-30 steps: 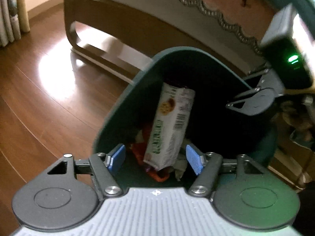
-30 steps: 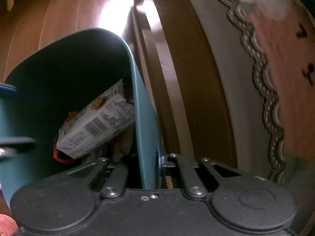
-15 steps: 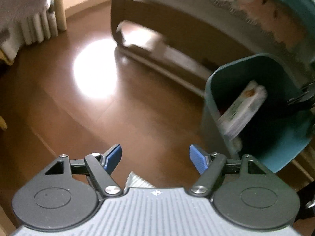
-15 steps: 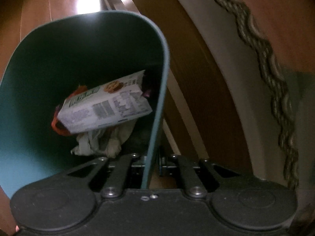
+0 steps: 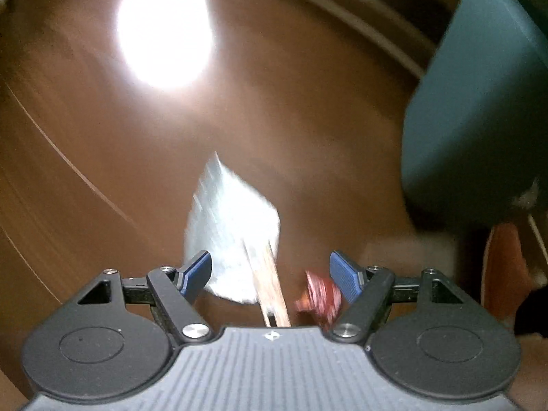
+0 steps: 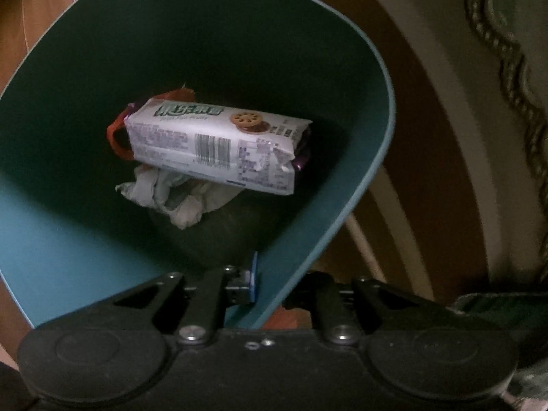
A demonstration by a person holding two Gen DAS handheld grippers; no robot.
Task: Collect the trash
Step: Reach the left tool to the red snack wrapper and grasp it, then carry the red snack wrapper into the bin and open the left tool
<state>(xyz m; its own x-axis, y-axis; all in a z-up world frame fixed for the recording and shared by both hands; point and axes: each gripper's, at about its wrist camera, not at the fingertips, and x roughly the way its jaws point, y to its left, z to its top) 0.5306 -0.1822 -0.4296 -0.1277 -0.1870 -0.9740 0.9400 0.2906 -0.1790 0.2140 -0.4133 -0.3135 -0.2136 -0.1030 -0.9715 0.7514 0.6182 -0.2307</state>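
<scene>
My right gripper (image 6: 270, 284) is shut on the rim of the teal trash bin (image 6: 342, 212) and holds it tilted. Inside lie a white biscuit packet (image 6: 212, 144), crumpled white paper (image 6: 171, 195) and a red wrapper (image 6: 116, 133). My left gripper (image 5: 270, 270) is open and empty, pointing down at the wooden floor. Just beyond its fingers lie a white piece of paper or tissue (image 5: 233, 219), a thin wooden stick (image 5: 270, 287) and a small red wrapper (image 5: 318, 298). The bin's outer wall (image 5: 479, 130) shows at the right of the left wrist view.
The brown wooden floor (image 5: 102, 137) carries a bright light reflection. A dark wooden furniture base (image 6: 421, 157) with a cream fringed cover (image 6: 507, 78) stands right behind the bin. An orange-brown object (image 5: 503, 267) sits low at the right of the left wrist view.
My left gripper has swung away from the bin's mouth and down toward the floor, bringing the white paper, stick and red wrapper into view. The right gripper still holds the bin, now seen more from above.
</scene>
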